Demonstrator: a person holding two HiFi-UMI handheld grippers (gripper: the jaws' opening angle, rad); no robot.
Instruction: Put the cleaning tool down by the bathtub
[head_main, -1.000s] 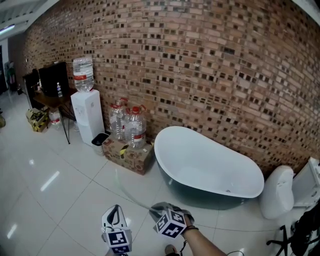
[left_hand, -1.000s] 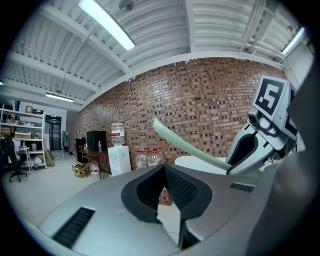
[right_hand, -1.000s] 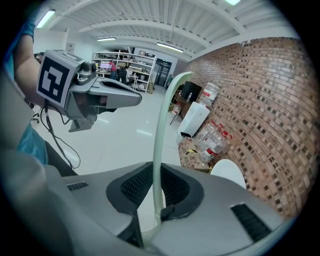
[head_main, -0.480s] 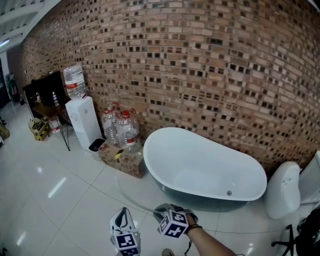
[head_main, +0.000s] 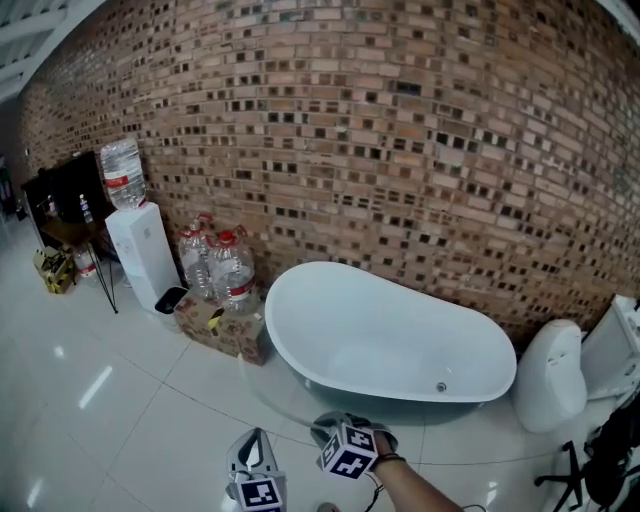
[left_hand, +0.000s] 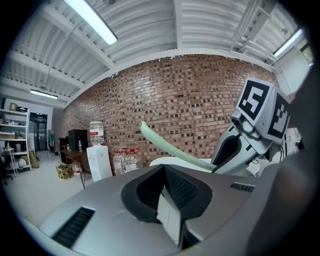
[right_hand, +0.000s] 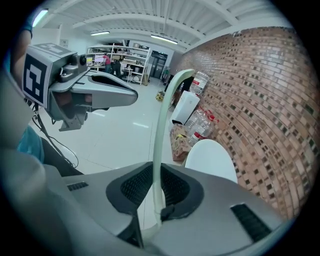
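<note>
Two grippers hang low over a white tiled floor in front of a white bathtub that stands against a brick wall. The right gripper, held by a bare forearm, has its jaws pinching the thin, pale green handle of the tool. The handle rises from between the jaws and bends over at its top end. The tool is thus off the floor, in the right gripper's hold, just short of the bathtub's near side. What sits at the tool's lower end cannot be made out.

Beside it, the left gripper points almost level toward the wall. Its jaws are pressed together with nothing between them. From its own camera, the green handle arcs up and to the left out of the right gripper.

Along the floor's far edge, left of the bathtub, a cardboard box carries large water bottles. A white dispenser topped with another bottle stands further left. A toilet sits just beside the bathtub's right end.
</note>
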